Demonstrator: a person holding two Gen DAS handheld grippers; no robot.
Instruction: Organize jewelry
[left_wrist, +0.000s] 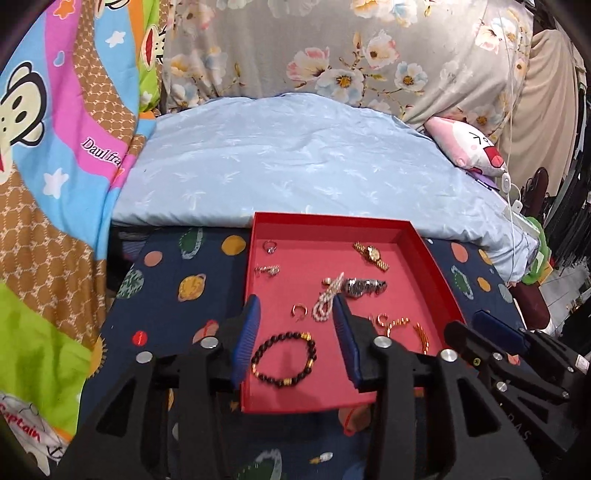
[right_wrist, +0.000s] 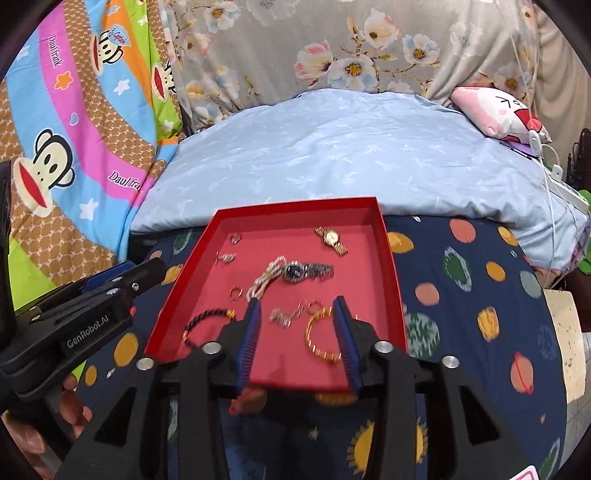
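a shallow red tray (left_wrist: 436, 258) sits on a dark blue cloth printed with planets (left_wrist: 166, 295), which covers the near end of a bed; a pale blue quilt (left_wrist: 295, 162) lies beyond it, and a pink plush pillow (left_wrist: 469, 147) rests at the far right.

the jewelry lies scattered over the tray floor. a gold watch (left_wrist: 372, 254) is at the far right, and a silver watch with a dark face (left_wrist: 364, 287) lies nearer the middle, touching a twisted pearl strand (left_wrist: 327, 301). a small ring (left_wrist: 270, 246) and a silver clip (left_wrist: 267, 270) sit along the far left side. a small gold hoop (left_wrist: 299, 311) lies near the centre. a dark beaded bracelet with gold spacers (left_wrist: 284, 359) lies at the near left, and a gold bangle (right_wrist: 321, 336) at the near right, beside a small silvery piece (right_wrist: 282, 316) that is too blurred to name.

the left gripper (left_wrist: 297, 334) hovers over the near left of the tray, its blue-padded jaws partly apart and holding nothing, the beaded bracelet showing between them. the right gripper (right_wrist: 299, 332) hovers over the near right, jaws likewise partly apart and empty, the gold bangle seen between them. a hand (right_wrist: 70, 402) grips the left tool at the lower left of the right wrist view.
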